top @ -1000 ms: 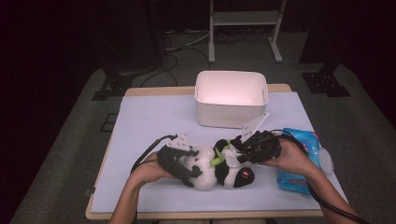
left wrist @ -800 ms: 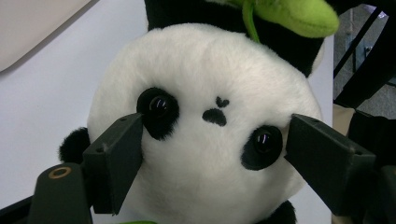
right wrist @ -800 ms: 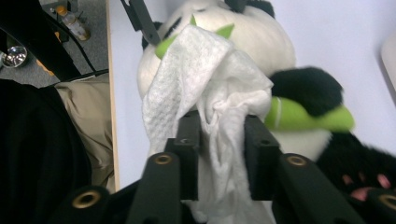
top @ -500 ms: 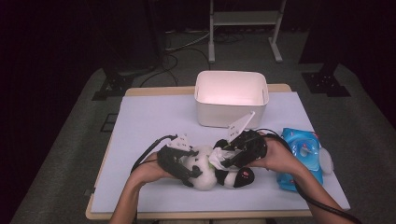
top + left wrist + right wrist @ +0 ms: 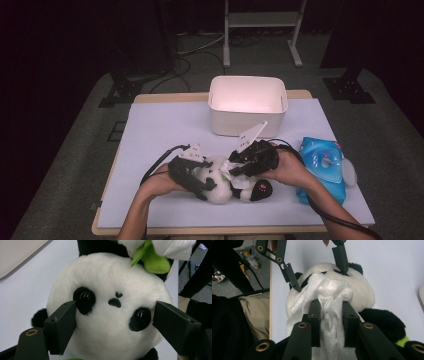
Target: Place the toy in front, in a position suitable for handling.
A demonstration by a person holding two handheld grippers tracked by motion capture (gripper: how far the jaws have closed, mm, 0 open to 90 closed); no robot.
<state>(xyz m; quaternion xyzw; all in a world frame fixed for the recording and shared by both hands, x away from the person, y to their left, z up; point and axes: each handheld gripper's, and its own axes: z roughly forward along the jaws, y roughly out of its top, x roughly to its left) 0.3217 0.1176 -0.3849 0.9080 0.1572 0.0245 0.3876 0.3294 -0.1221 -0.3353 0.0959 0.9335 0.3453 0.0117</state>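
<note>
From the high view we see the toy panda (image 5: 227, 185) lying on the pale table cover (image 5: 165, 130) near the front edge, at about 6 o'clock from the white bin (image 5: 247, 105), with a blue packet (image 5: 322, 167) at its 3 o'clock. The left gripper (image 5: 200, 182) is at the panda's head and the right gripper (image 5: 237, 167) sits over its body.

What that view hides, the left gripper view gives us: the panda's face (image 5: 112, 312) between the two jaws, spread wide to either side of the head and pressing at its cheeks. A green leaf (image 5: 150, 261) sits at 1 o'clock.

The right gripper view adds a crumpled white tissue (image 5: 329, 300) pinched between that gripper's nearly closed jaws, draped against the panda's head (image 5: 359, 287).

Against the frame a second ago, we find the right hand (image 5: 290, 167) has moved from the blue packet toward 9 o'clock, over the panda; the left gripper has kept its place.
</note>
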